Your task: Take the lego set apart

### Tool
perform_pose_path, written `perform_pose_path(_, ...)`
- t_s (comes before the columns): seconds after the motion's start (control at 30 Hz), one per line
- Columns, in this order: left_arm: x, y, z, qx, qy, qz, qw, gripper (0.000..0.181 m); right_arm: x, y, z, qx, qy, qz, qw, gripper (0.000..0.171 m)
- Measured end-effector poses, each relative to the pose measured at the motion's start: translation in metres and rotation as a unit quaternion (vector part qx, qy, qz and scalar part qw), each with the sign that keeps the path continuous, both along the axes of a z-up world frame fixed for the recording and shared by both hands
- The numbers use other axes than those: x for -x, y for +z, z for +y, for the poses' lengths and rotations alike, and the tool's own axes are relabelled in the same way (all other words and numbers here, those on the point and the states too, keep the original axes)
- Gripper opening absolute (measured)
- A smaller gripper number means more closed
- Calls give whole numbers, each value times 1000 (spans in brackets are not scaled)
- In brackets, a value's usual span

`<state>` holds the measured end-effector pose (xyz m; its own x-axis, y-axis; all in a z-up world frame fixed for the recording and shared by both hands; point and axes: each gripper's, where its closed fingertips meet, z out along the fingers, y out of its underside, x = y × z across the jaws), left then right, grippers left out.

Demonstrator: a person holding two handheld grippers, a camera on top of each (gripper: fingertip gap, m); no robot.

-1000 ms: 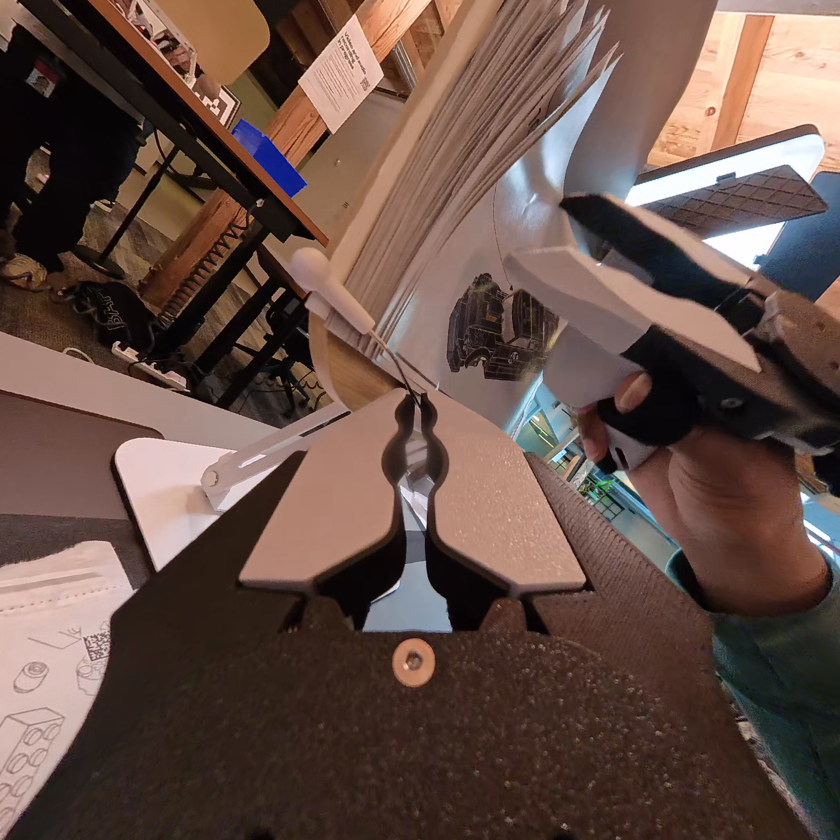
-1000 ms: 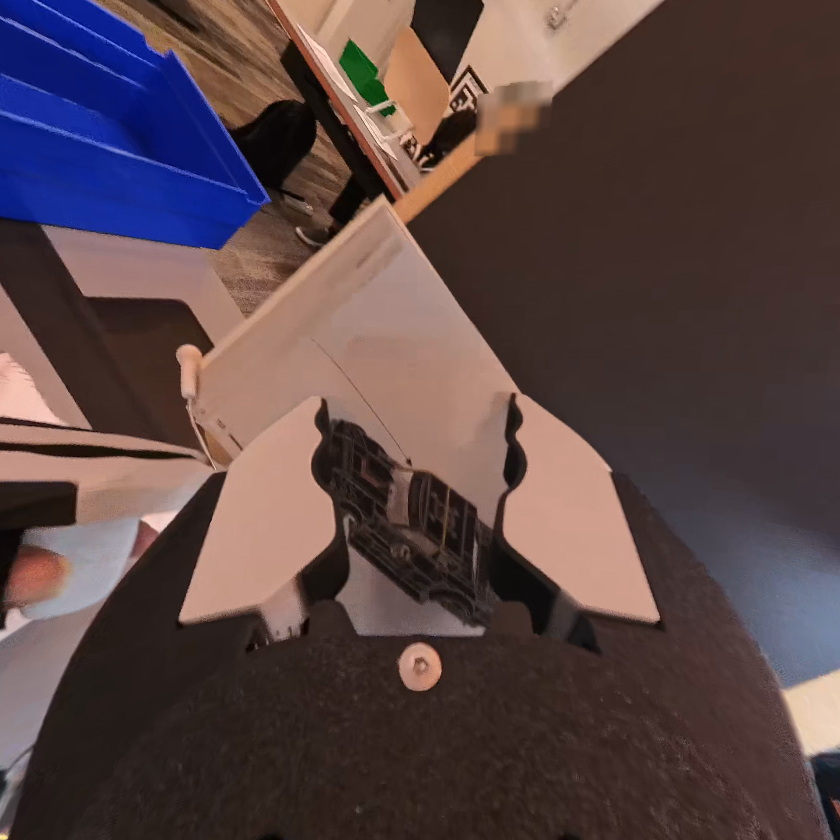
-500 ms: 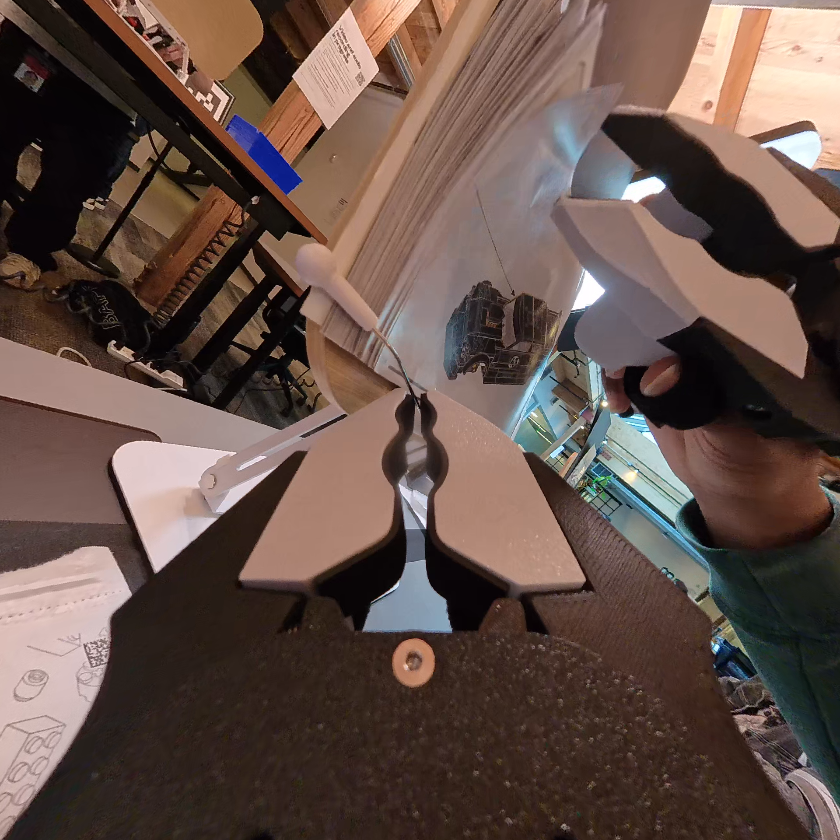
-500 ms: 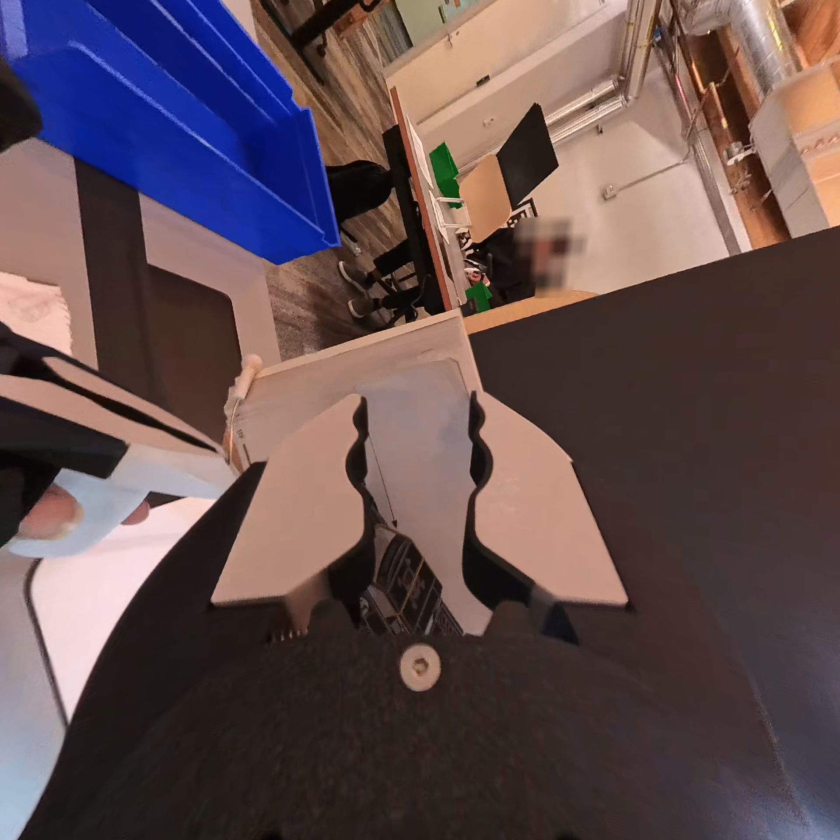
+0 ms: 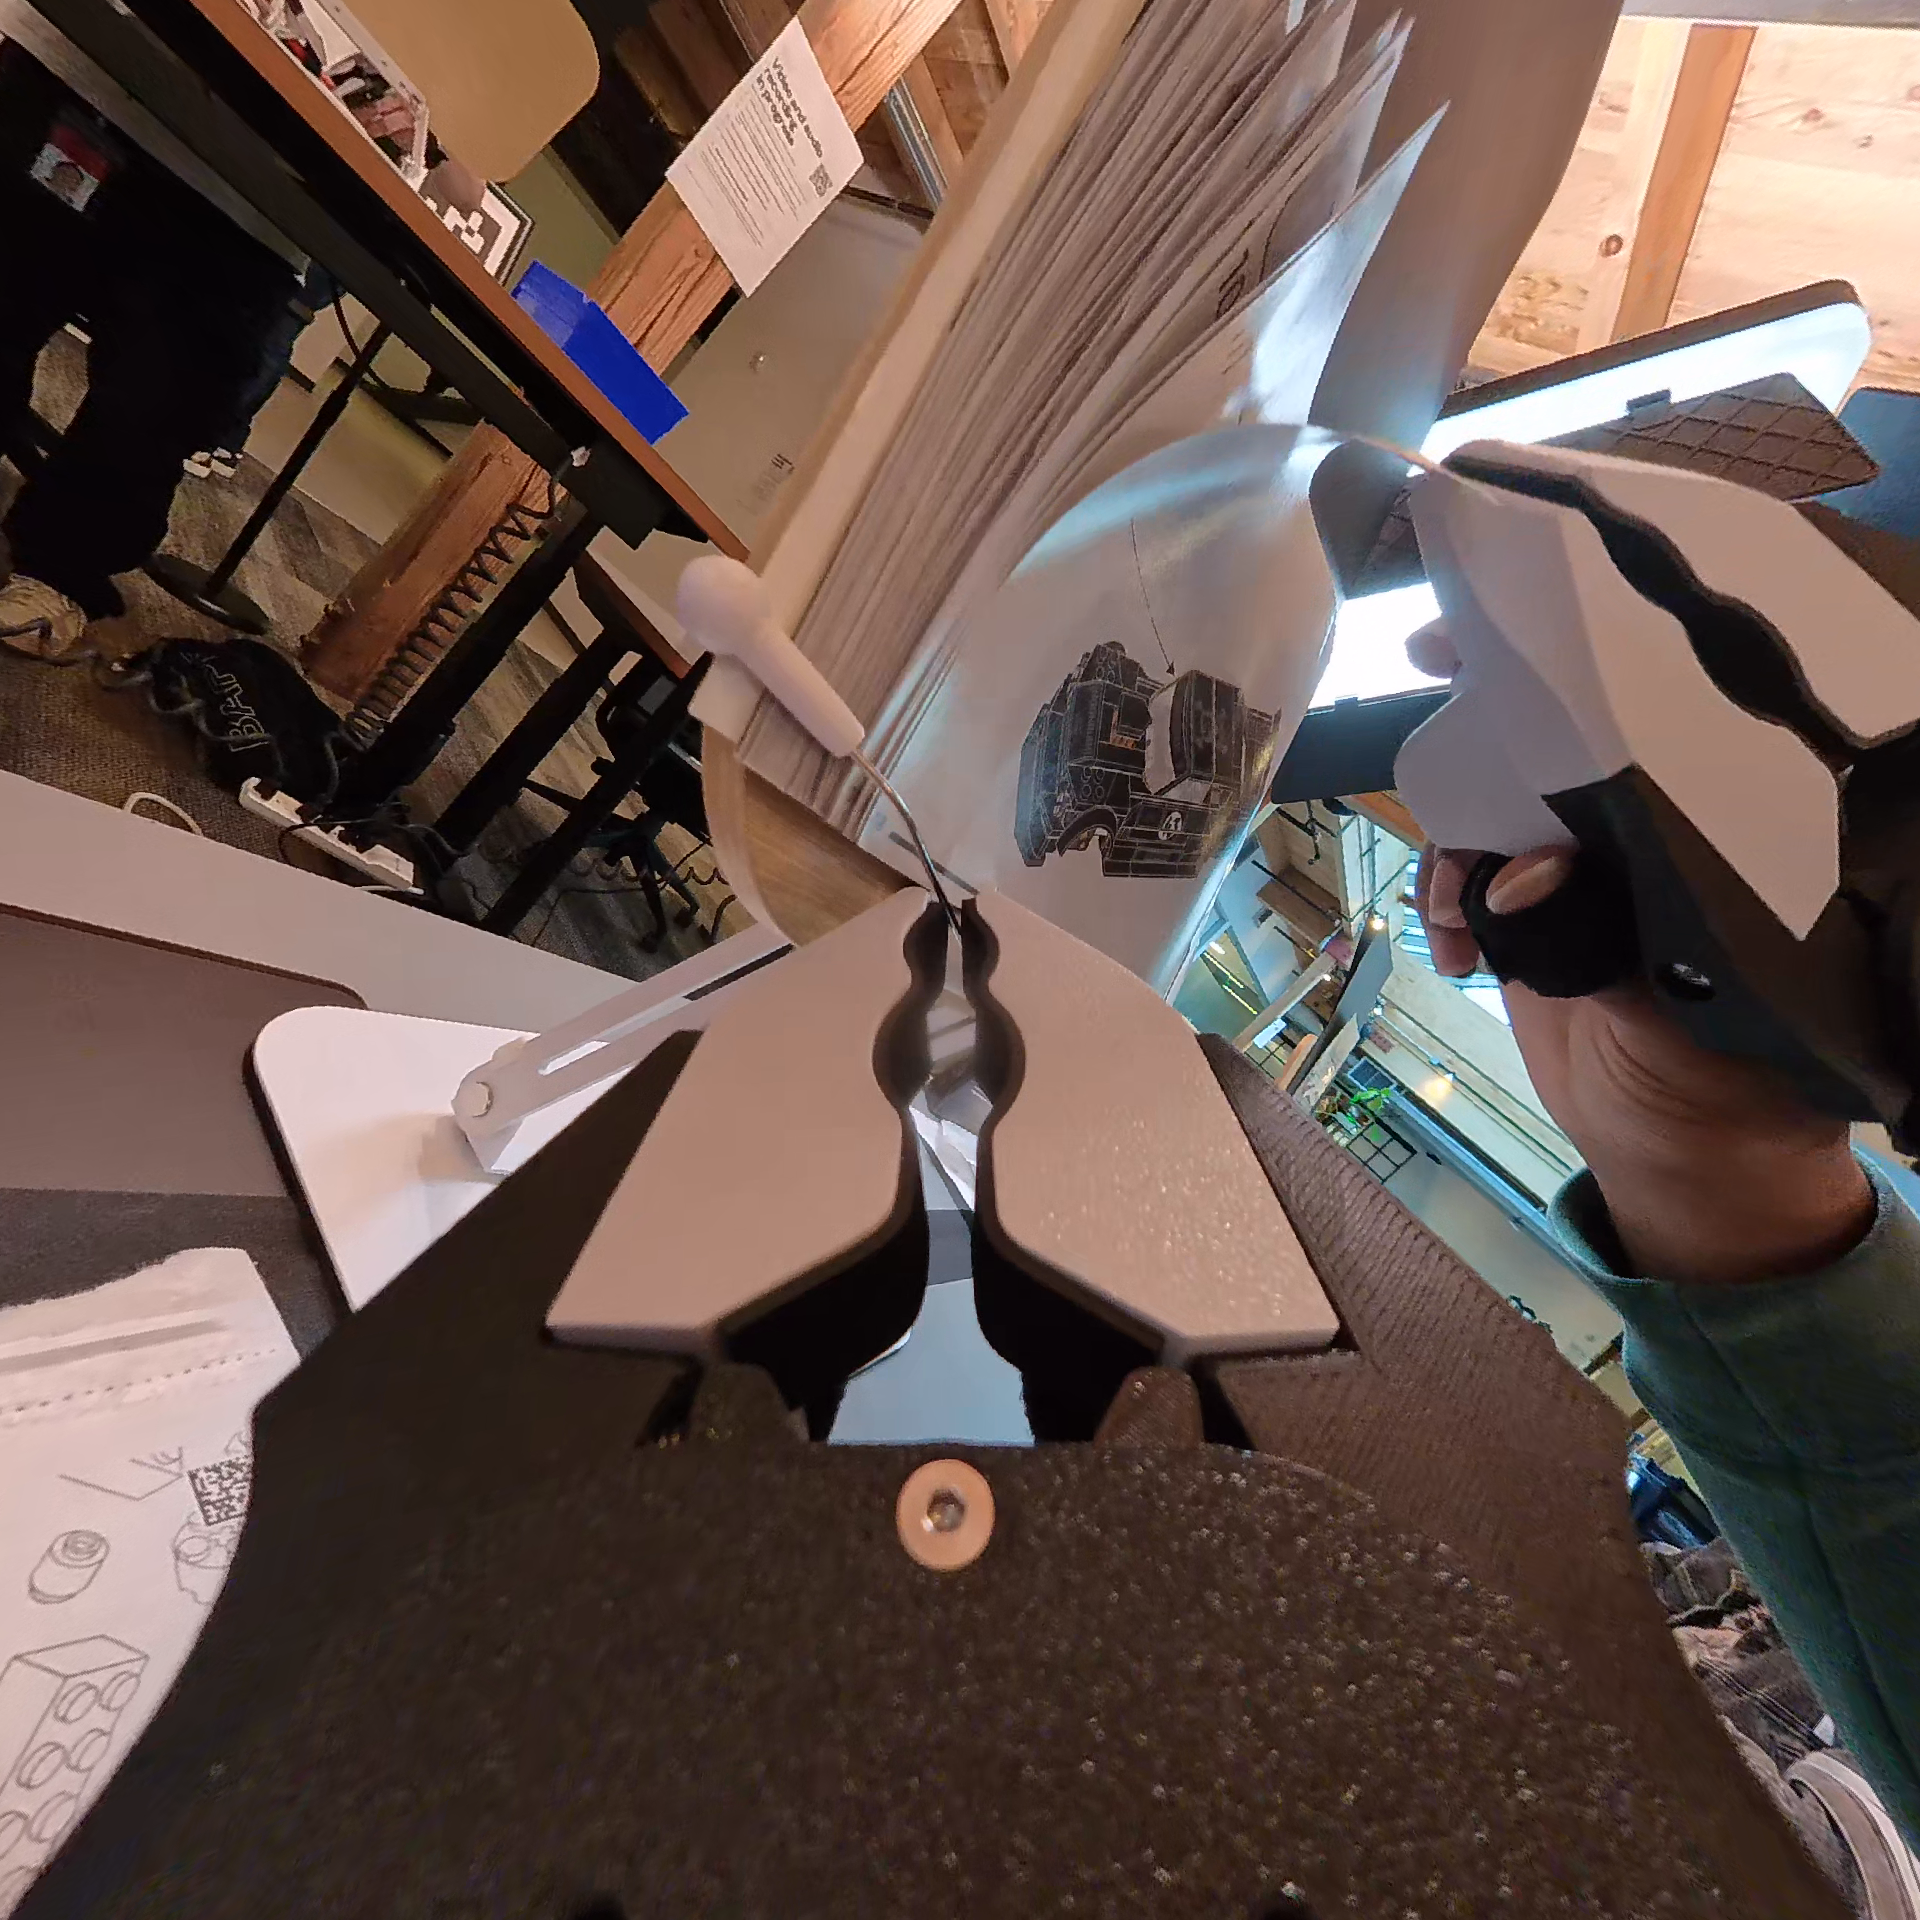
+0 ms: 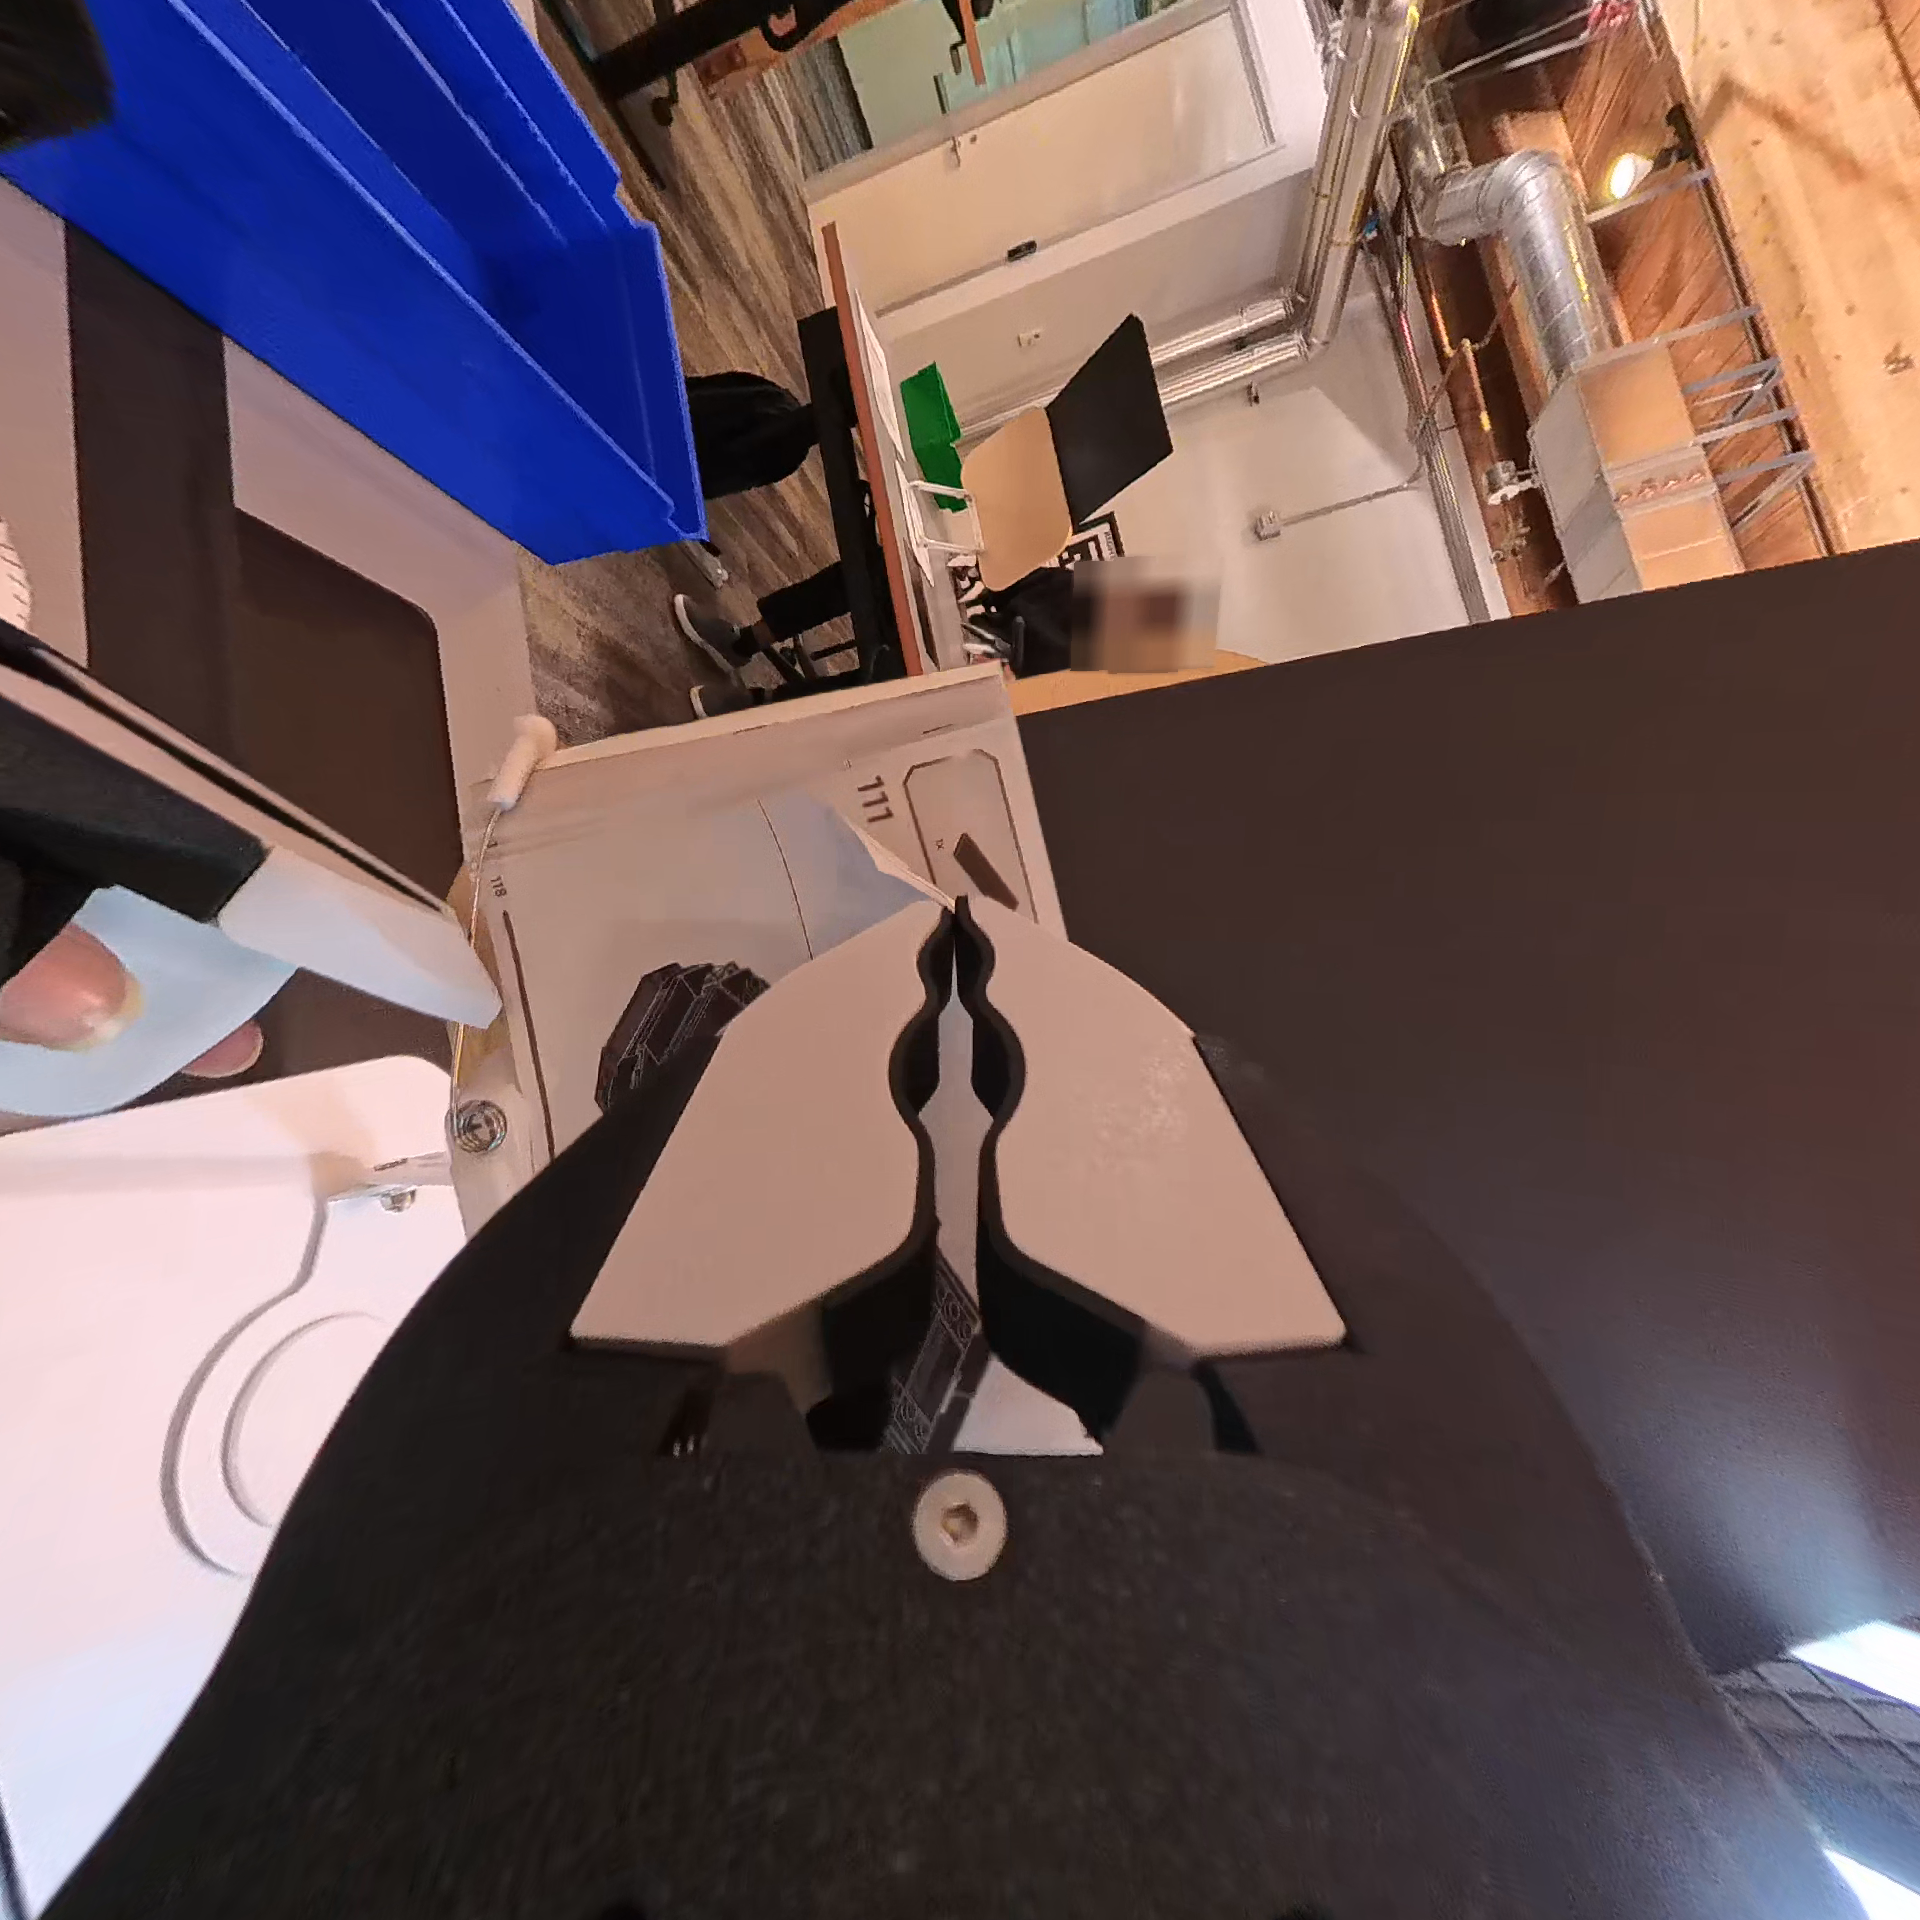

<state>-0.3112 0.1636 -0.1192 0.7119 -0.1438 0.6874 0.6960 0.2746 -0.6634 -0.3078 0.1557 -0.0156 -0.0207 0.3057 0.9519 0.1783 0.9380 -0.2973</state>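
A: What does the room look like?

B: Big and open. In the right wrist view, timber ceiling and silver ducting [image 6: 1538, 208] fill the upper right, with a wood-patterned floor and a desk with a tan chair [image 6: 1023, 499] mid-frame. In the left wrist view a dark-legged table [image 5: 436, 312] crosses the upper left, a wooden post [image 5: 665, 239] behind it carrying a paper notice.

A: And the work surface?

B: A pale tabletop [image 5: 208, 894] with a dark mat on it, lower left. Blue bins [image 6: 343, 260] sit at the upper left of the right wrist view. A white stand base [image 5: 353, 1101] props up the instruction booklet [image 5: 997, 416], centre frame, its pages fanned. A printed paper bag [image 5: 94, 1475] lies at the lower left.

A: The lego set itself?

B: Only as the drawing of a black truck [image 5: 1143, 779] on the open page.

A: The grippers?

B: The left gripper [image 5: 948, 920] is pressed together on the thin wire page clip [image 5: 904, 800] at the booklet's foot. The right gripper [image 6: 954, 914] is closed, pinching the curled corner of one page [image 6: 883, 842].
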Motion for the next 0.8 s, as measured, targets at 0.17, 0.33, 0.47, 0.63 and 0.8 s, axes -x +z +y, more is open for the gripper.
perform_pose_path(0.17, 6, 4, -6, -7, 24, 13, 1000, 9, -16, 5, 1, -5, 5, 8, 1000, 0)
perform_pose_path(0.33, 29, 23, -35, -27, 127, 60, 990, 23, -46, 19, 16, 35, -1, 30, 999, 0)
perform_pose_path(0.47, 24, 57, -55, -36, 193, 180, 964, 28, -72, 29, 39, 83, -13, 53, 995, 0)
perform_pose_path(0.63, -29, 80, -30, 28, 127, 327, 936, 26, -100, 36, 72, 148, -23, 77, 986, 0)
perform_pose_path(0.8, -39, 68, -14, 111, 150, 389, 902, 29, -124, 20, 114, 247, -57, 78, 964, 0)
